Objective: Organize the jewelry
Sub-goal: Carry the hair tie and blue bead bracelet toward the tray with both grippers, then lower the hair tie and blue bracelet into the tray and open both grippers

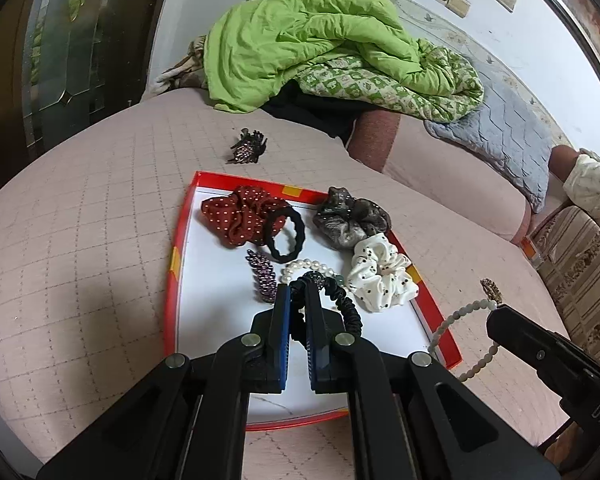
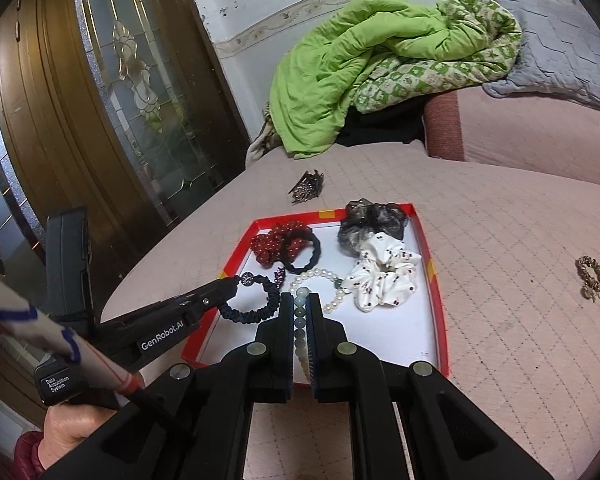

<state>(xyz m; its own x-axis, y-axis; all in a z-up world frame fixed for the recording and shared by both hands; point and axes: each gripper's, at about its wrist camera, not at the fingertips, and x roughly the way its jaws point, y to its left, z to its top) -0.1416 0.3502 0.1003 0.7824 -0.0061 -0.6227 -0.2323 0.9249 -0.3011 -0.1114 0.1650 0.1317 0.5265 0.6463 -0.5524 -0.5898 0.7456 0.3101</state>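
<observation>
A red-rimmed white tray point(image 1: 176, 264) point(image 2: 440, 292) lies on the pink quilted bed. In it are a red dotted scrunchie point(image 1: 236, 216), a black hair tie point(image 1: 286, 234), a brown scrunchie point(image 1: 348, 216), a white dotted scrunchie point(image 1: 384, 276), a pearl bracelet point(image 1: 308, 268) and a purple hair clip point(image 1: 264, 280). My left gripper point(image 1: 298, 292) is shut on a dark ruffled hair band with a beaded ball point(image 2: 256, 300), above the tray. My right gripper point(image 2: 299, 300) is shut on a pale bead bracelet point(image 1: 452, 322) over the tray's near right edge.
A dark claw clip point(image 1: 247, 147) point(image 2: 306, 188) lies on the bed beyond the tray. A small gold bracelet point(image 2: 590, 276) lies on the bed right of the tray. A green quilt point(image 1: 320, 44) and grey pillow point(image 1: 500, 128) are piled at the back. A wooden glass door point(image 2: 100, 100) stands left.
</observation>
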